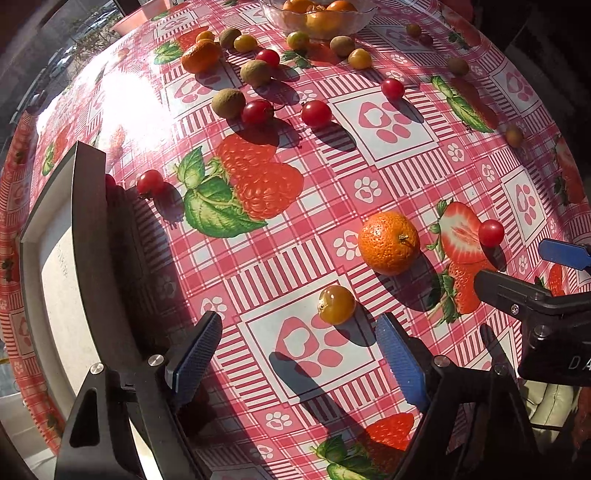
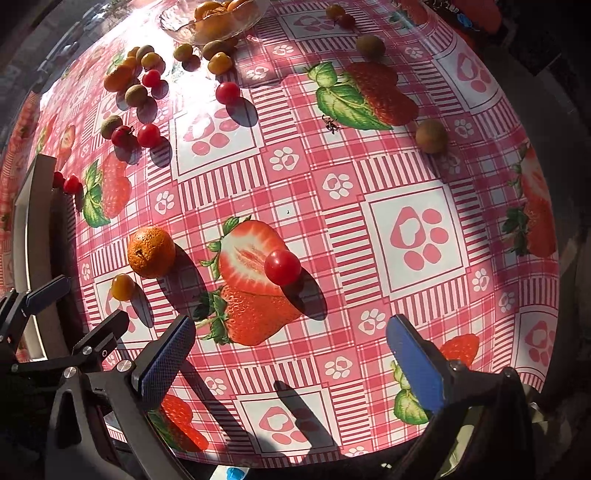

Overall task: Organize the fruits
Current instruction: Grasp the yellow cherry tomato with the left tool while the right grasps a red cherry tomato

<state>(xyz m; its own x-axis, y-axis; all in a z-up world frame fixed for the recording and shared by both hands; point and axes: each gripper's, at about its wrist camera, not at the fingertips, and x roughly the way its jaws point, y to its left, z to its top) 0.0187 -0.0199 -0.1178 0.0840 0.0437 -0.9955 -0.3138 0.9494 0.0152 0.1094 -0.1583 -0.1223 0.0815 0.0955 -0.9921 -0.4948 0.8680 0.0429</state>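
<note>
My left gripper (image 1: 299,354) is open and empty, just short of a small yellow-orange fruit (image 1: 336,305). A mandarin (image 1: 388,243) lies to its right and a cherry tomato (image 1: 491,232) further right. My right gripper (image 2: 291,354) is open and empty, with that cherry tomato (image 2: 282,267) ahead of it, the mandarin (image 2: 151,252) and the yellow fruit (image 2: 122,287) to the left. A glass bowl (image 1: 354,20) with mandarins stands at the far edge. Kiwis, tomatoes and yellow fruits lie scattered in front of it.
A dark-framed tray (image 1: 88,236) stands at the left on the strawberry tablecloth (image 1: 258,258). The right gripper's fingers (image 1: 509,291) show at the right edge of the left wrist view. A kiwi (image 2: 431,136) lies alone at the right. The table edge is close behind both grippers.
</note>
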